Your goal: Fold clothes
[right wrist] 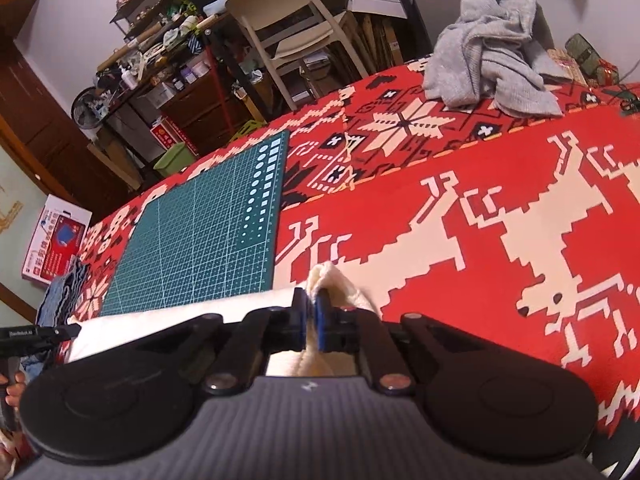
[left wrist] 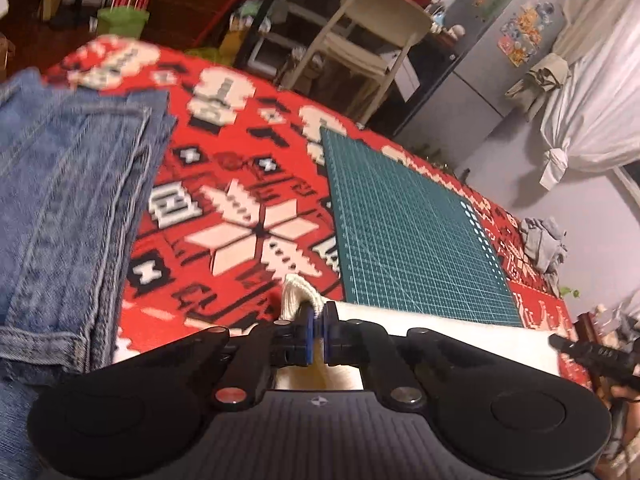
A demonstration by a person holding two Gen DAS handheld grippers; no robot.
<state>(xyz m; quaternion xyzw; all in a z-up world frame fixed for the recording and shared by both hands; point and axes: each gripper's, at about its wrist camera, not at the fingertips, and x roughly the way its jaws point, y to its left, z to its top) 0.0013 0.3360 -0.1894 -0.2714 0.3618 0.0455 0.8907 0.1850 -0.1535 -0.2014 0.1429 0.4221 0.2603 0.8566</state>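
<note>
denim jeans [left wrist: 68, 216] lie folded at the tabletop's left, a grey sweater [right wrist: 488, 48] waits crumpled far right, and the cream garment [left wrist: 440, 338] at the near edge is only just started, left claw [left wrist: 316, 330] and right claw [right wrist: 310, 320] each clamped on an end.

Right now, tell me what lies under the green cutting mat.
The green cutting mat lies on the red patterned blanket, which shows around its edges. A white garment covers the mat's near edge; what's beneath is hidden.
</note>
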